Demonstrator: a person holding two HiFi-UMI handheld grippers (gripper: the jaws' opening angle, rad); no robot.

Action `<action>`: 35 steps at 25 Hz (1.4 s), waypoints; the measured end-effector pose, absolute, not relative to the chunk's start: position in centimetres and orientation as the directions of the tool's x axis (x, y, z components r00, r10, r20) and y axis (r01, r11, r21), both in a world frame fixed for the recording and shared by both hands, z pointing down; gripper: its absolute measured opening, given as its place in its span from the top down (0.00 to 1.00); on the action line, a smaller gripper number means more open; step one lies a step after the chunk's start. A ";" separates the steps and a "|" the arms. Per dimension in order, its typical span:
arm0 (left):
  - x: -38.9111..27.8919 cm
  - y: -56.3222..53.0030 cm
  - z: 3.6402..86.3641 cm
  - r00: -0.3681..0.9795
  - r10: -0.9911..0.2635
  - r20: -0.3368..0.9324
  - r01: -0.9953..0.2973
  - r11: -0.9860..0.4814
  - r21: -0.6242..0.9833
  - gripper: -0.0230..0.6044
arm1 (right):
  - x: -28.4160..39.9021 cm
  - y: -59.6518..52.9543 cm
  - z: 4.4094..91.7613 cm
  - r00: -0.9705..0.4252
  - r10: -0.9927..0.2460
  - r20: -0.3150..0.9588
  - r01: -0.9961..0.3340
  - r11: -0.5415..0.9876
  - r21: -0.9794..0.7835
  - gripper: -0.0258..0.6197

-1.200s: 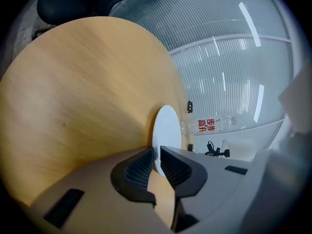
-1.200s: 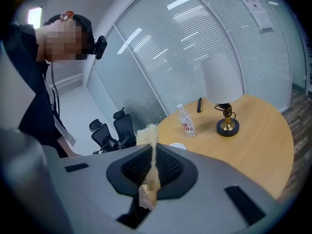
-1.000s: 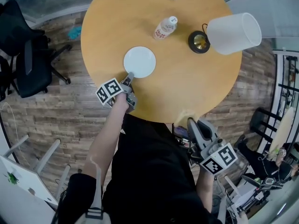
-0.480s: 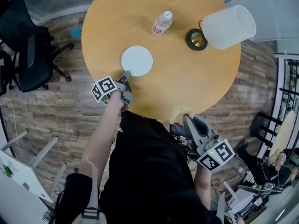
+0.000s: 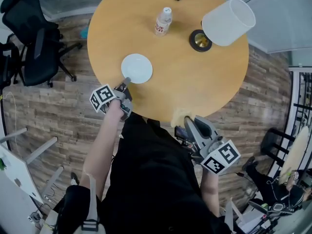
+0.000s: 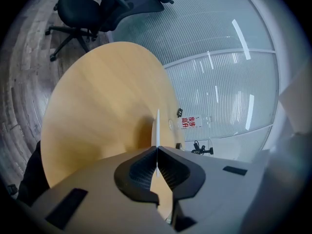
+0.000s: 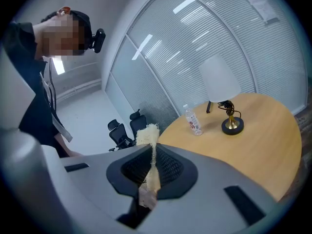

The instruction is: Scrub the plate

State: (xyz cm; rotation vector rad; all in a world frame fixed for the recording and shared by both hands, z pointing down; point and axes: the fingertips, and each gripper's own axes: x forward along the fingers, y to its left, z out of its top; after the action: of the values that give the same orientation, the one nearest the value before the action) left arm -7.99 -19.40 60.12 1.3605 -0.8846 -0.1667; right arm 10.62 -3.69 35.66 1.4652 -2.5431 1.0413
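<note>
So the plate (image 5: pixel 137 68) sits on the table (image 5: pixel 195 77) near its front-left edge, with the bottle (image 5: pixel 163 21) behind it. The lamp (image 5: pixel 226 16) stands right of the bottle, and the office chair (image 5: pixel 34 48) is off the table's left.

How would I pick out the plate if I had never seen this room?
Find the round wooden table. At its near left edge is the plate, its rim pinched by the left gripper. It is the only flat white disc; the bottle and lamp stand upright farther back.

Table (image 5: pixel 195 82): round, wooden.
Bottle (image 5: pixel 163 21): stood near the lamp.
Lamp (image 5: pixel 228 22): white-shaded, dark-based, placed on the table.
Office chair (image 5: pixel 36 48): black, parked beside the table.
</note>
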 end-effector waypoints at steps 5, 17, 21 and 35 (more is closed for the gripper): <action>-8.2 -16.0 59.7 0.656 -0.623 0.427 -0.330 0.273 0.904 0.93 | 11.6 -1.7 35.7 -0.586 -0.745 0.318 -0.760 0.369 -0.535 0.92; -6.0 -9.6 55.2 0.689 -0.686 0.236 -0.174 0.160 0.972 0.93 | 11.8 2.1 36.3 -0.669 -0.675 0.312 -0.717 0.473 -0.513 0.92; -5.1 -7.4 51.8 0.708 -0.691 0.147 -0.114 0.094 0.989 0.93 | 11.2 1.8 36.9 -0.690 -0.646 0.326 -0.707 0.507 -0.493 0.92; -5.2 -1.6 44.8 0.747 -0.658 0.100 -0.167 -0.040 0.985 0.93 | 1.2 -1.3 38.8 -0.715 -0.457 0.529 -0.585 0.806 -0.094 0.92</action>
State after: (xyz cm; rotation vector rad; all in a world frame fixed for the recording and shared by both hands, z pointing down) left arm -5.19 -1.65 44.75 1.5919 -0.6812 -0.4497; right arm 1.23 -1.33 38.82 0.7738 -2.4986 0.3490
